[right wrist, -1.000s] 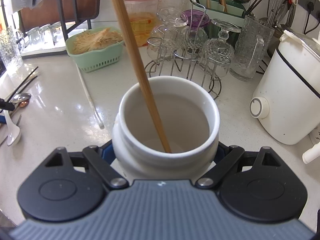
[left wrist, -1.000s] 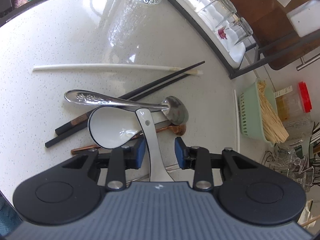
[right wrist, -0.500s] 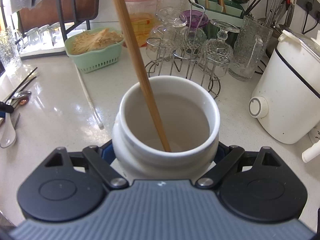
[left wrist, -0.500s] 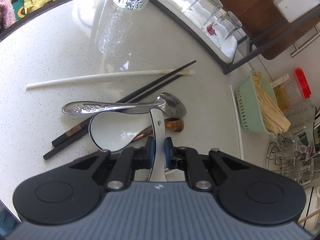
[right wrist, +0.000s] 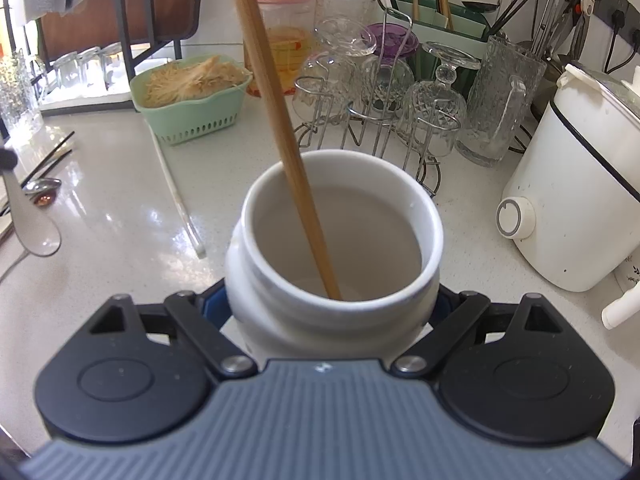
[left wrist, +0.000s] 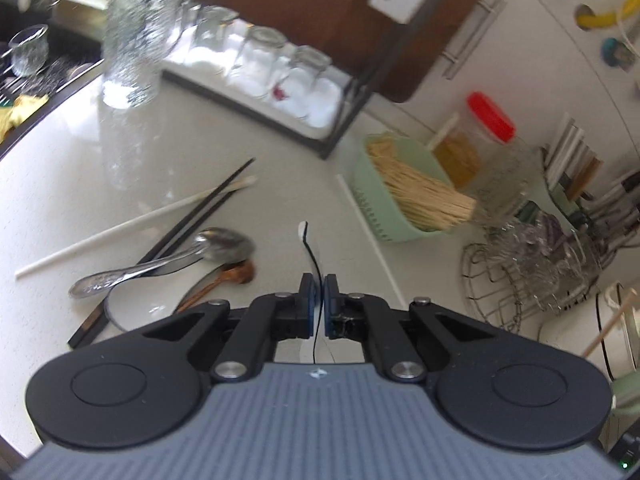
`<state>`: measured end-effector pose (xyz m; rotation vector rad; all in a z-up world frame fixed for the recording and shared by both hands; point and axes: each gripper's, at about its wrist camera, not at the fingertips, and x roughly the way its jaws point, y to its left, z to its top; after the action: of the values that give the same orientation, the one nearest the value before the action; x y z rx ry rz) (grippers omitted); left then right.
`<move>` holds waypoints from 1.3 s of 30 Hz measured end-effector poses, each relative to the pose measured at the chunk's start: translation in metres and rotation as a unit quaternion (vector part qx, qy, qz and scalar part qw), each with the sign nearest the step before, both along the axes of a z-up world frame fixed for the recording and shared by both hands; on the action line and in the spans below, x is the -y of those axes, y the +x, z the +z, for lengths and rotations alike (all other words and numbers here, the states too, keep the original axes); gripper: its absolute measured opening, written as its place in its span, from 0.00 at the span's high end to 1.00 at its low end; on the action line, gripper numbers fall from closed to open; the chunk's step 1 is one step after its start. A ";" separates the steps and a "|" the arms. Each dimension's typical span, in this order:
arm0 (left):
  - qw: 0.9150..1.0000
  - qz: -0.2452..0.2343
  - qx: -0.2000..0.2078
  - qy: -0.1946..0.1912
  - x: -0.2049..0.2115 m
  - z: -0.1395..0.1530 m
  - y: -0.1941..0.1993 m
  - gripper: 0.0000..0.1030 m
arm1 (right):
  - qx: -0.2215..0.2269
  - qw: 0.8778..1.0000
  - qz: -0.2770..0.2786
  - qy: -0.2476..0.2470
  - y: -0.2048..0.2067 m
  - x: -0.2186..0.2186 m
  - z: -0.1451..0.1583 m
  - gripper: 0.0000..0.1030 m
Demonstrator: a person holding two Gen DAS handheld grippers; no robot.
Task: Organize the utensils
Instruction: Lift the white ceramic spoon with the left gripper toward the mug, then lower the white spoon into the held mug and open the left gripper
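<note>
left gripper: blue pads pinched onto the white ceramic spoon, black-rimmed and seen edge-on; spoon raised off the counter, bowl hanging at 9 o'clock in the right wrist view
right gripper: jaws wide around the white crock, pads at its sides; contact unclear, jaws have just been opening a little
white crock: glazed, round, thick rolled lip; wooden chopstick leans inside toward 11 o'clock
counter: pale speckled stone, glossy
utensil pile: 9 o'clock of the left gripper; embossed steel spoon, black chopsticks, long white chopstick, small copper-brown spoon, white dish under them, black-rimmed
green basket: slotted plastic, full of thin sticks, 1 o'clock
</note>
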<state>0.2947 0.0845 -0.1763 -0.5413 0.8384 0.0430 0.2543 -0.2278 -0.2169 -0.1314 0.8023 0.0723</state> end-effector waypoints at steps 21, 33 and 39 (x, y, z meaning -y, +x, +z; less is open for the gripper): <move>0.958 -0.223 0.178 0.008 0.126 0.164 0.011 0.95 | 0.025 0.999 -0.005 0.028 -0.001 0.007 0.006 0.11; 0.919 -0.347 0.181 0.045 0.203 0.137 0.006 0.95 | 0.079 0.995 0.011 0.055 -0.022 0.018 0.017 0.13; 0.898 -0.398 0.167 0.082 0.231 0.107 0.007 0.95 | 0.076 0.995 0.009 0.057 -0.022 0.019 0.017 0.13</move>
<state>0.3012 -0.1464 -0.0694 -0.0100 0.6569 -0.7097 0.2318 -0.2466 -0.1998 -0.0355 0.6434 0.1232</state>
